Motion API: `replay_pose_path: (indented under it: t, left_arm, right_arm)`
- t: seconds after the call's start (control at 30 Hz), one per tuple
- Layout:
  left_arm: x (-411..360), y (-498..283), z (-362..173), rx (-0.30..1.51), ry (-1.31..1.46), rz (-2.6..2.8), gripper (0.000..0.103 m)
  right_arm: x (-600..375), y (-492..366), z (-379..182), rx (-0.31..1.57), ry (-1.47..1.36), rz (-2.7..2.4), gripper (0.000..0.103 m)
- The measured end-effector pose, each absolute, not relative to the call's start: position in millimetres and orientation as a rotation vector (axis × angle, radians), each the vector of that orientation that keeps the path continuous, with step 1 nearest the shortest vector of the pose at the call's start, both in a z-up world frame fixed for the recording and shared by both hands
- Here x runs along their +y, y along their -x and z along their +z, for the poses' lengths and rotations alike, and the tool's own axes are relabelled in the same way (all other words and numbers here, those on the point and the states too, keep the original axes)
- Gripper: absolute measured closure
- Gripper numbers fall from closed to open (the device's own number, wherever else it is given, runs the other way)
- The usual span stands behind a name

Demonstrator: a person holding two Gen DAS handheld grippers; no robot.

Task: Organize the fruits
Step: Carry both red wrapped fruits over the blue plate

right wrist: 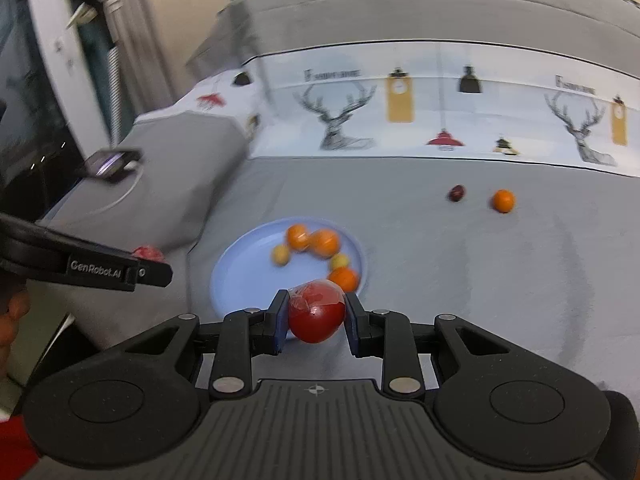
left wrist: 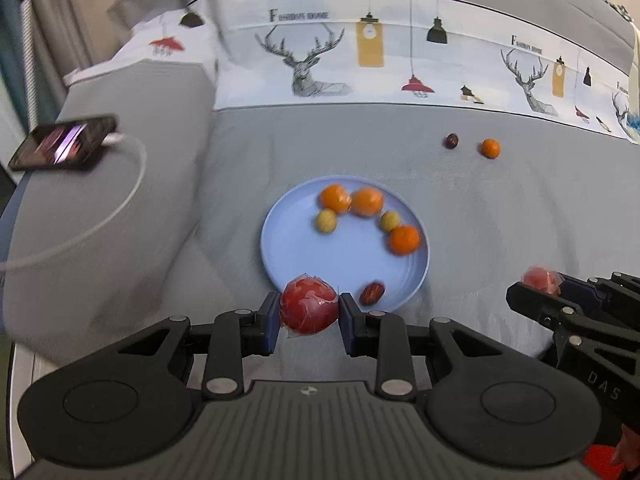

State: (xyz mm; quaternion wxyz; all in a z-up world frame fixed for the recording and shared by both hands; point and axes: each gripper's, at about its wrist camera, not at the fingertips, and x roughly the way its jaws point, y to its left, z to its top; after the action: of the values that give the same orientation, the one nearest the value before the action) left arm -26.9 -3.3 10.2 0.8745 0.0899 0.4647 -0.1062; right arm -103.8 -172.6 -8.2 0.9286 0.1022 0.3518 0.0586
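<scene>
Centrally on the grey bed cover (left wrist: 500, 240) lies one pale blue plate (left wrist: 304, 256). It holds six pieces of fruit: three oranges, two small yellow fruits and one dark red date. Two oranges (left wrist: 352, 200) touch each other at about 12 o'clock on the plate, and the third orange (left wrist: 404, 240) sits near 3 o'clock. One yellow fruit (left wrist: 326, 221) rests just beneath the pair, the other yellow fruit (left wrist: 391, 221) just above the third orange. The date (left wrist: 372, 293) lies at about 5 o'clock, close to the rim.

Off the plate, toward 1 o'clock and well apart from it, one dark round fruit (left wrist: 451, 141) and one small orange (left wrist: 490, 148) sit near each other on the cover.

Two red fruits wrapped in clear film are carried. The left hand-held gripper (left wrist: 309, 310) is clamped on one wrapped red fruit (left wrist: 309, 308) over the plate's 6 o'clock edge. The right hand-held gripper (right wrist: 316, 314) grips the second wrapped red fruit (right wrist: 317, 312), seen over the plate's 5 o'clock edge in its own view.

One phone (left wrist: 64, 144) with a white cable (left wrist: 120, 204) lies on a grey cushion (left wrist: 128, 216) at 9 o'clock.
</scene>
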Motion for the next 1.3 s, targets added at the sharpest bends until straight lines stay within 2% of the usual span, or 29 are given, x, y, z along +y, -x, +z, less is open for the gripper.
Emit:
replay_pose_path:
  t: [0.47, 1.3]
  left_arm:
    - [20.9, 58.1, 16.1, 0.941, -0.132, -0.213, 0.069]
    - [23.3, 46.2, 16.0, 0.944, -0.101, -0.205, 0.069]
  right_arm:
    - [-149.7, 124.0, 7.3, 0.692, -0.129, 0.145, 0.073]
    - [-148.2, 118.7, 1.8, 0.713, -0.118, 0.145, 0.073]
